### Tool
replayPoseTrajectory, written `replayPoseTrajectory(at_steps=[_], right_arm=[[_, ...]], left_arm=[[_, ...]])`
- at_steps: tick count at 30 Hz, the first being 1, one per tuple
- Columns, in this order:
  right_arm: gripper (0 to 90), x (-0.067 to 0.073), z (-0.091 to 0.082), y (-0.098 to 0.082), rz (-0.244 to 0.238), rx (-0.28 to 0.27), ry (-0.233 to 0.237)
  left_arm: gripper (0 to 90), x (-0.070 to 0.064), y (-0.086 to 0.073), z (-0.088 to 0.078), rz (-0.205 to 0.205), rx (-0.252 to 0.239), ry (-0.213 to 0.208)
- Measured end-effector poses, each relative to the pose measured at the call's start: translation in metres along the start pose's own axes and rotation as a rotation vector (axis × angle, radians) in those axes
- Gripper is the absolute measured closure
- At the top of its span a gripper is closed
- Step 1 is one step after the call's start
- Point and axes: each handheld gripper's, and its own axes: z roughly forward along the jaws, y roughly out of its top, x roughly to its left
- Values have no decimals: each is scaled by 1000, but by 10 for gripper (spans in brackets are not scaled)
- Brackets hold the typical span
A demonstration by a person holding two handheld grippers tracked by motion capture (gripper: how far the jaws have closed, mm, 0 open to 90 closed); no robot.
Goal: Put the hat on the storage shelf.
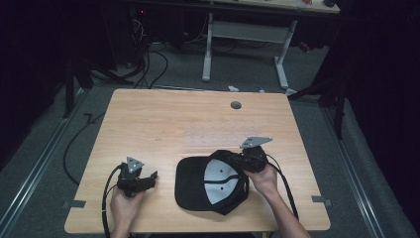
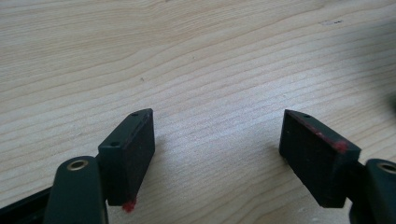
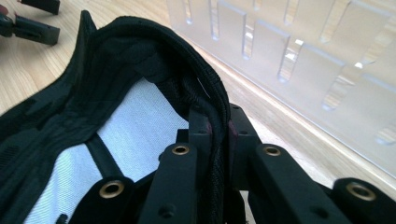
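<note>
cap (image 1: 210,184) in my right gripper (image 1: 246,161): a black baseball cap lying upside down on the wooden table (image 1: 148,119), near the front edge, its white lining facing up and its brim pointing toward my left hand. my right jaws are pressed together on the cap's rear rim; in the right gripper view the black fabric edge (image 3: 212,140) runs straight down between my two pads, pinched tight, with the rim arching up and away from the grip. that side of the cap looks lifted a little off the wood, while the brim side lies flat.

just beyond the cap, further from me, a clear plastic tray (image 1: 218,139) with slotted compartments sits on the table; in the right gripper view it stands close behind the raised rim.

my left gripper (image 1: 143,181) rests low over the table well to the left of the cap, apart from it. its jaws are spread wide, and the left gripper view shows bare wood grain between the two black pads (image 2: 133,149), nothing held. red marks show on the pad edges. a round grommet hole (image 1: 236,105) sits near the table's far edge.
</note>
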Motion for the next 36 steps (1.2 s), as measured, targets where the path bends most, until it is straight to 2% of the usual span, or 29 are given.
replayPoseTrajectory(at_steps=[5,13,17,26,32,36], right_arm=[[837,-2,-12,2,33,-14,-5],[838,-8,-28,2,92,-49,-27],[838,-11,-33,2,107,-60,-33],[838,-18,-51,3,160,-104,-33],[838,-19,-61,10,157,-119,-49],[838,-20,-64,12,166,-127,-48]], left_arm=[[267,-1,0,0,-7,-4,6],[275,-8,-5,-4,39,-5,-21],[270,-20,-6,-10,65,-9,-71],[232,-55,-10,-28,133,1,-214],[204,-78,-16,-36,168,17,-299],[198,-90,-22,-40,197,28,-335]])
